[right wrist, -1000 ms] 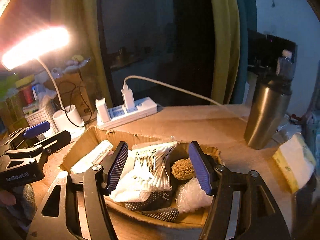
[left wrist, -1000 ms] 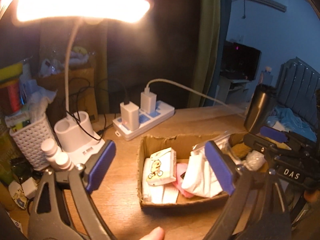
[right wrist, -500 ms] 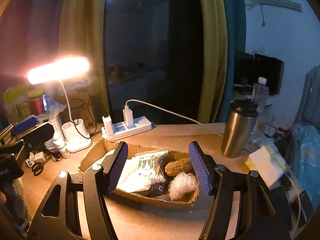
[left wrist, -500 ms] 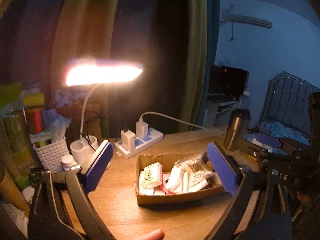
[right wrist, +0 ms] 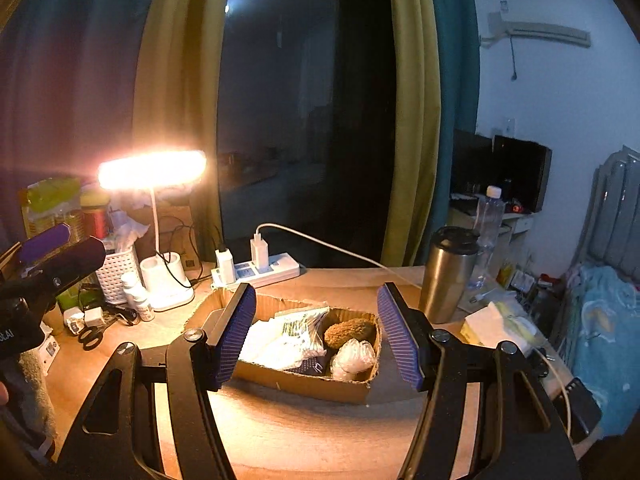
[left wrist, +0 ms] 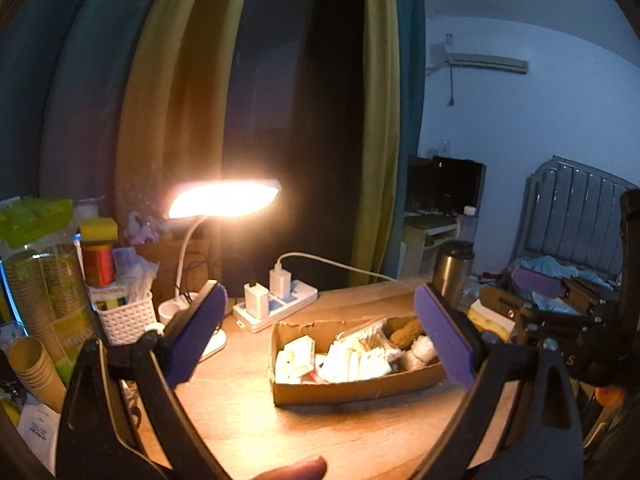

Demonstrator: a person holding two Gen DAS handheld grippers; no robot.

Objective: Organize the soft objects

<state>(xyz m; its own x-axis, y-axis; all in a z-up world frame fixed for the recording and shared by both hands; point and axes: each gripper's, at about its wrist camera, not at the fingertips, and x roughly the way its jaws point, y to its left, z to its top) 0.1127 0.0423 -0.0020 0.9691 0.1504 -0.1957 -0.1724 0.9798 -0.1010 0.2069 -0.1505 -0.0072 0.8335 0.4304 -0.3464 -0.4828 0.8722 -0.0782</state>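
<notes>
Evidently light, squashy stuff in the cardboard box (right wrist: 304, 380) (cotton-swab packet (right wrist: 298, 330), brown sponge (right wrist: 349, 332)): pinch gently mid-body, both left gripper (left wrist: 320, 340) and right gripper (right wrist: 316, 336) agape, empty.

Dim room; desk lamp (left wrist: 222, 200) ahead-left of gripper glares warm, blown out; fisheye bends edges; corners dark, soft blur.

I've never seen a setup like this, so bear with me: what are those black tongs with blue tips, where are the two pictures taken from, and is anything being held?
Each picture comes from a camera on a hand-held gripper, looking along its two fingers. A person holds one per hand; no robot arm. The left gripper and right gripper both stand open and empty. On the wooden desk lies a cardboard box of soft items: a cotton swab bag, a brown sponge. Nearby: a lamp, power strip, steel tumbler.
</notes>
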